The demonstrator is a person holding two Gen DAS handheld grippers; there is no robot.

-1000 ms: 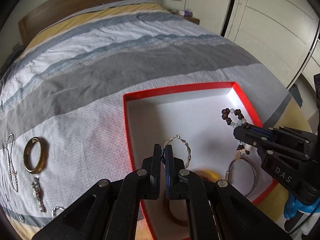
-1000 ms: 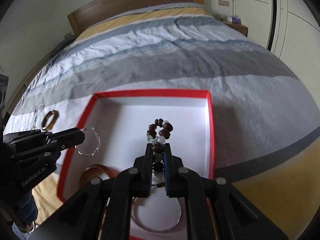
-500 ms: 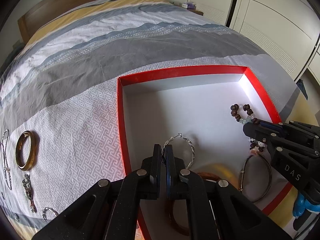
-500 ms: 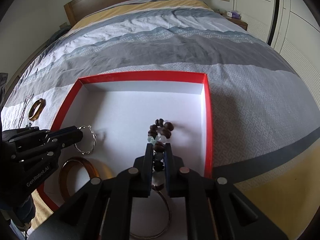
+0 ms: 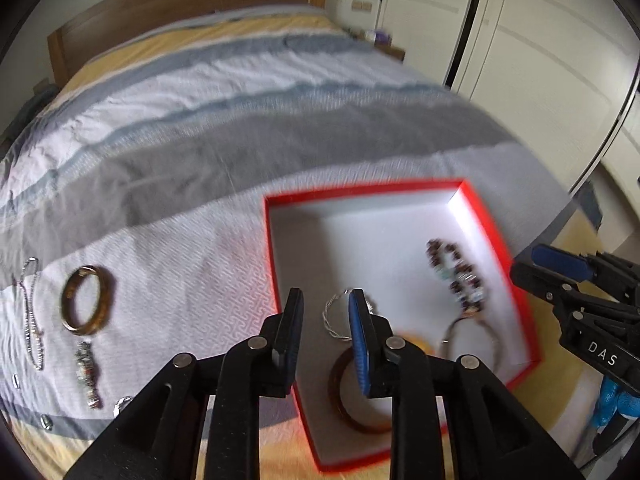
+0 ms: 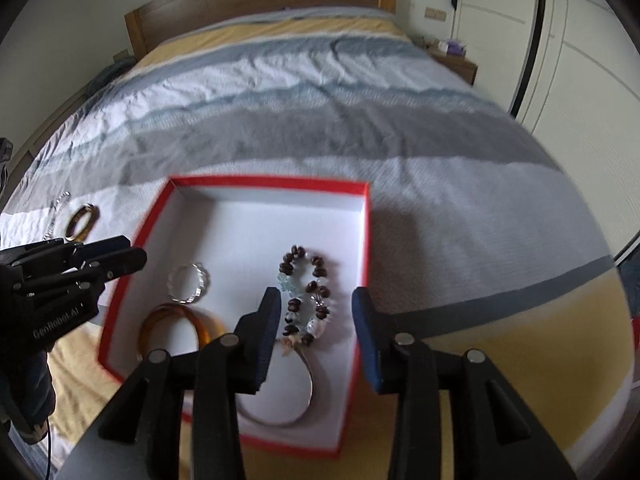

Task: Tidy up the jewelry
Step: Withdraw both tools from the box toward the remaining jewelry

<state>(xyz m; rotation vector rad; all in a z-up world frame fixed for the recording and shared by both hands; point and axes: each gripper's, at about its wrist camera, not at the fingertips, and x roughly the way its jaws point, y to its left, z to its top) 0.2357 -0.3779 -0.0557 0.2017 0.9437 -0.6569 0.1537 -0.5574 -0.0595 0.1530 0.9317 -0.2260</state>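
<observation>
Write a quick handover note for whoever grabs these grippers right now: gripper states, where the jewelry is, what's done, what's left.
Left gripper: open, jaws just opened, nothing held.
Right gripper: open, jaws just opened, nothing held.
In the red box: twisted silver bangle, bead bracelet, amber bangle, plain metal bangle.
Left on the bedspread: brown bangle, silver chain, beaded charm, a few small pieces nearby.
Next: likely fetch those into the box.
</observation>
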